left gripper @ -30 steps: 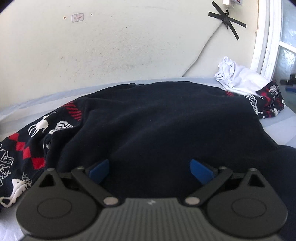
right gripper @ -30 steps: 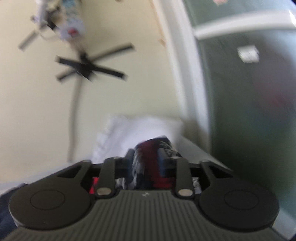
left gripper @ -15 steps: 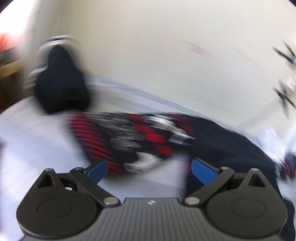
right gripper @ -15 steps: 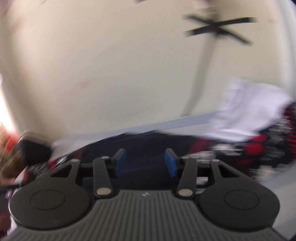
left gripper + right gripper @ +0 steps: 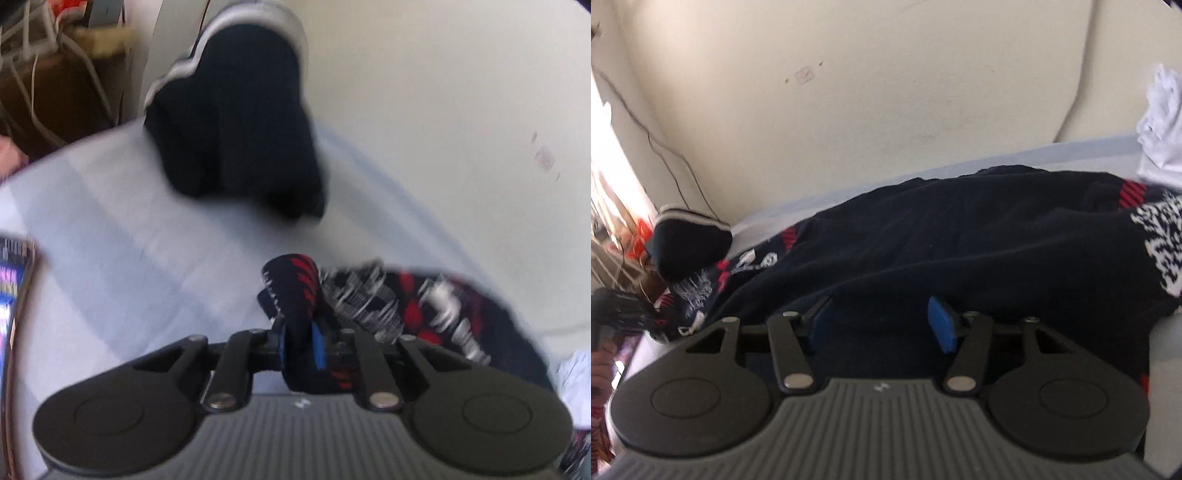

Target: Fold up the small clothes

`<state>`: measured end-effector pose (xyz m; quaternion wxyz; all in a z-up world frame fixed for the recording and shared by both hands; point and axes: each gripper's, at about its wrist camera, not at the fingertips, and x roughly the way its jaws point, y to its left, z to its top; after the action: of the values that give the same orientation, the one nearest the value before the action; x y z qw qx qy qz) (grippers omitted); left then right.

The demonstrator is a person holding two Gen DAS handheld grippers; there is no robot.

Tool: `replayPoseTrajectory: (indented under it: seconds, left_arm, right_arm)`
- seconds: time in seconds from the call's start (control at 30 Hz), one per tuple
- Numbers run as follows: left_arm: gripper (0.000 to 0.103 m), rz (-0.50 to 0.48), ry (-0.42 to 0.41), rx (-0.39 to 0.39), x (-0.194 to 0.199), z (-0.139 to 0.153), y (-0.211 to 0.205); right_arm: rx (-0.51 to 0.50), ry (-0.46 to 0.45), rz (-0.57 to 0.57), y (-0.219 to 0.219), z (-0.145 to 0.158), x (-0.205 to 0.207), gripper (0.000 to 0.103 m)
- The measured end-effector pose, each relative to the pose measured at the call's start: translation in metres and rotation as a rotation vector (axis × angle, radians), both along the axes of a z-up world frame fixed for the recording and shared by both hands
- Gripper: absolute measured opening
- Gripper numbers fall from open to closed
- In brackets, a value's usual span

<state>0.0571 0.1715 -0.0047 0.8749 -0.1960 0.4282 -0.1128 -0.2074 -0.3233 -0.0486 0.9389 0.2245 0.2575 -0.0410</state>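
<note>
A dark navy sweater point(image 5: 960, 236) with red and white patterned sleeves lies spread on the pale blue bed sheet point(image 5: 122, 266). In the left wrist view my left gripper point(image 5: 300, 343) is shut on the cuff end of the patterned sleeve point(image 5: 295, 288), which bunches up between the blue pads; the rest of the sleeve point(image 5: 424, 306) trails off to the right. In the right wrist view my right gripper point(image 5: 881, 323) hovers over the sweater's dark body, its jaws opening, with no cloth pinched between the blue pads point(image 5: 940, 325).
A folded dark garment with a grey striped edge point(image 5: 236, 122) sits against the cream wall point(image 5: 443, 92) at the bed's far left. A crumpled white cloth point(image 5: 1160, 122) lies at the far right. Cables and clutter point(image 5: 44, 55) stand beyond the bed's left edge.
My left gripper swung left from the sweater's body to the sleeve end and closed on its cuff. My right gripper let go of the other sleeve, swung left over the body and widened.
</note>
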Motion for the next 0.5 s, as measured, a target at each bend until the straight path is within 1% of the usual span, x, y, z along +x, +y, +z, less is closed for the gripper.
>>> replayPoseTrajectory:
  seconds: [0.07,0.1,0.13,0.2,0.27,0.3,0.33,0.37,0.4,0.47,0.5]
  left_arm:
    - [0.011,0.005,-0.077,-0.044,-0.001,0.034,-0.009]
    - [0.011,-0.022,-0.124,-0.063,0.001,0.055,-0.022]
    - [0.011,-0.054,-0.163,-0.064,0.001,0.073,-0.037]
    - [0.011,-0.145,-0.237,-0.049,-0.001,0.110,-0.088]
    - [0.013,-0.267,-0.290,-0.023,-0.007,0.135,-0.147]
    - [0.020,-0.364,-0.321,-0.005,-0.014,0.144,-0.183]
    - [0.043,-0.454,-0.342,0.013,-0.021,0.148,-0.212]
    - [0.059,-0.532,-0.351,0.038,-0.028,0.149,-0.238]
    - [0.076,-0.578,-0.372,0.075,-0.036,0.147,-0.261]
    - [0.075,-0.594,-0.436,0.133,-0.048,0.139,-0.280]
    - [0.075,-0.587,-0.450,0.150,-0.051,0.132,-0.283]
  right_arm:
    - [0.012,-0.014,-0.016,-0.002,0.000,-0.004,0.060]
    - [0.013,-0.023,-0.023,-0.002,0.000,-0.006,0.060]
    - [0.010,-0.030,-0.030,-0.002,0.001,-0.003,0.060]
    - [-0.003,-0.039,-0.034,0.000,0.002,-0.005,0.060]
    - [-0.014,-0.048,-0.033,0.003,0.004,0.000,0.060]
    - [-0.015,-0.054,-0.034,0.003,0.005,-0.001,0.060]
    - [-0.012,-0.057,-0.036,0.003,0.005,-0.002,0.060]
    - [-0.006,-0.060,-0.040,0.001,0.005,-0.003,0.060]
    - [0.001,-0.064,-0.045,0.000,0.004,-0.004,0.060]
    - [0.016,-0.077,-0.055,-0.002,0.003,-0.008,0.060]
    - [0.025,-0.082,-0.060,-0.003,0.003,-0.010,0.060]
